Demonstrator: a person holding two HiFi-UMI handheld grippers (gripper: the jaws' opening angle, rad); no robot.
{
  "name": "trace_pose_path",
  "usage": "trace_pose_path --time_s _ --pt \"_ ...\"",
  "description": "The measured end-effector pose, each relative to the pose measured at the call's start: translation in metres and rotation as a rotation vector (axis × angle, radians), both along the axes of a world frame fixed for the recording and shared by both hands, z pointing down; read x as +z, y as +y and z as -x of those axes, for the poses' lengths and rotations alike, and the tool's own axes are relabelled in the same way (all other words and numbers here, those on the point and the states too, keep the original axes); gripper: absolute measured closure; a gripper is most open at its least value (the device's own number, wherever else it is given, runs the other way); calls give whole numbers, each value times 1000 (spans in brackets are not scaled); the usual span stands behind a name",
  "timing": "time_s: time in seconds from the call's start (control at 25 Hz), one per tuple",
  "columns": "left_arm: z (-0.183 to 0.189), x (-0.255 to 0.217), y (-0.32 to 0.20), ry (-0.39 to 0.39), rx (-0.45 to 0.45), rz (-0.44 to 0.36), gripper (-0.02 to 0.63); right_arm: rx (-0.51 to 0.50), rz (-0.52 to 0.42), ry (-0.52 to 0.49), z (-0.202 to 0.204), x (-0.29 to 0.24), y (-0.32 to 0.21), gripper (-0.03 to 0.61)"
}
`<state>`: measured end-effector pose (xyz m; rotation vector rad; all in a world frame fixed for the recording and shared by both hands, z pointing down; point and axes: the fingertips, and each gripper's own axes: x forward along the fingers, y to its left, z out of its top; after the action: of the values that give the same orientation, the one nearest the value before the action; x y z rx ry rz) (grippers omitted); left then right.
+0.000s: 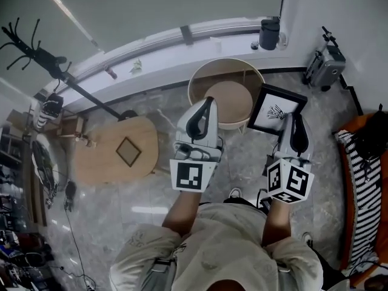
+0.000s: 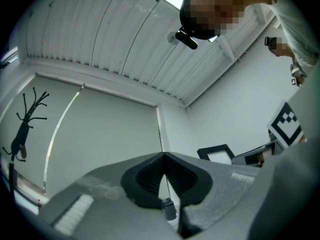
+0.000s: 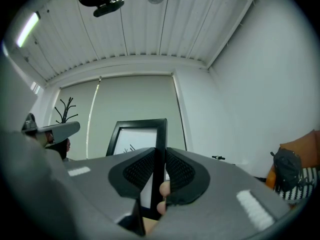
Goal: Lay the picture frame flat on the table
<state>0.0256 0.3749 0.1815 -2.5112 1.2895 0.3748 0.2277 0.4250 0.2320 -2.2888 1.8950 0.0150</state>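
A black picture frame (image 1: 276, 110) with a white print and a small dark drawing hangs in the air by the right rim of the round wooden table (image 1: 200, 71). My right gripper (image 1: 295, 119) is shut on the frame's right edge. In the right gripper view the black bar of the frame (image 3: 136, 140) stands upright, with the pads (image 3: 182, 171) of the right gripper (image 3: 160, 156) pressed on it. My left gripper (image 1: 209, 100) hovers over the round table, its jaws closed with nothing between them. In the left gripper view the left gripper (image 2: 163, 157) is shut, and the frame (image 2: 218, 154) shows to its right.
A kidney-shaped wooden table (image 1: 97, 162) stands to the left with a small square frame (image 1: 128, 151) lying on it. A black coat rack (image 1: 36, 53) leans at far left. An orange seat with a striped cushion (image 1: 364, 180) is at right. A grey device (image 1: 327, 65) sits by the wall.
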Motion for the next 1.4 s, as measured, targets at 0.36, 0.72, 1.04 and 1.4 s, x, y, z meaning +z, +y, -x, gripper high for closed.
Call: trace_pose_path --time_s 0.36,0.72,1.04,1.4 --pt "-54 13 -21 -28 -3 13 611 15 20 -39 -60 15 -18 508" --pt "-46 26 -58 -29 -20 33 611 18 58 -35 -59 30 -56 508" --pt "-11 29 -114 -15 -18 43 611 -8 85 11 -22 29 -116 508" --pt "44 24 -171 21 -29 37 611 -15 81 41 26 17 -173 506"
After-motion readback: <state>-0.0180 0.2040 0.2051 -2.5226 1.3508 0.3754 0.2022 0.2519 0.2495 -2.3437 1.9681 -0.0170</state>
